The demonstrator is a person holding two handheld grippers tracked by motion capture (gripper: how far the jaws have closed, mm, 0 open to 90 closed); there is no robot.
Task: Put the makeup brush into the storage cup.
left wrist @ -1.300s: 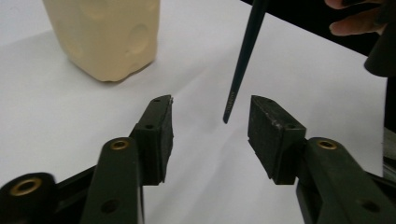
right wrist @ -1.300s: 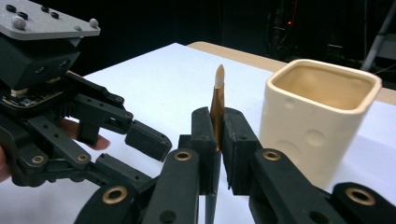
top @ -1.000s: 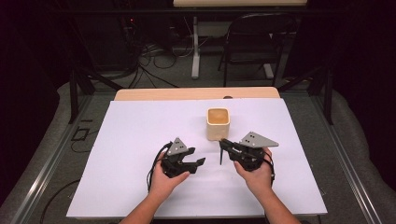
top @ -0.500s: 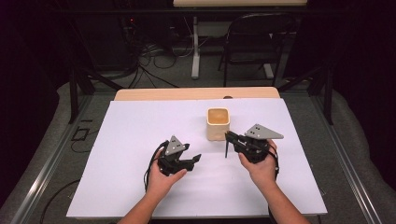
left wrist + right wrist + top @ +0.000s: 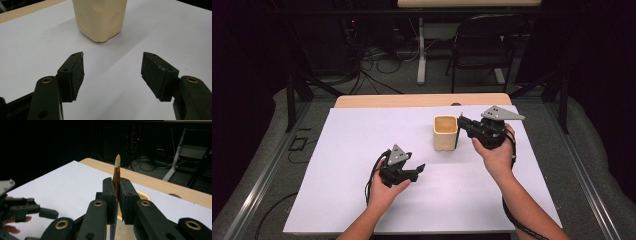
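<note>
A cream square cup (image 5: 445,132) stands on the white table sheet (image 5: 362,140). My right gripper (image 5: 461,120) hovers at the cup's right rim, raised off the table. In the right gripper view it (image 5: 116,192) is shut on a thin brown stick with a pale tip (image 5: 117,170), and the cup's mouth (image 5: 143,195) lies just behind the jaws. My left gripper (image 5: 417,171) rests low to the cup's front left. Its jaws have just been opening and now stand open (image 5: 112,66) with nothing between them, pointing at the cup (image 5: 100,17).
The table's wooden back edge (image 5: 422,100) runs behind the sheet, with a small hole (image 5: 455,104) in it. A dark chair (image 5: 484,45) and floor cables (image 5: 382,55) lie beyond. The left gripper (image 5: 37,211) appears at the lower left of the right gripper view.
My right hand has risen and moved away from me, from the cup's front right to beside its right rim, carrying the stick. My left hand has stayed put; its jaws stand a little wider.
</note>
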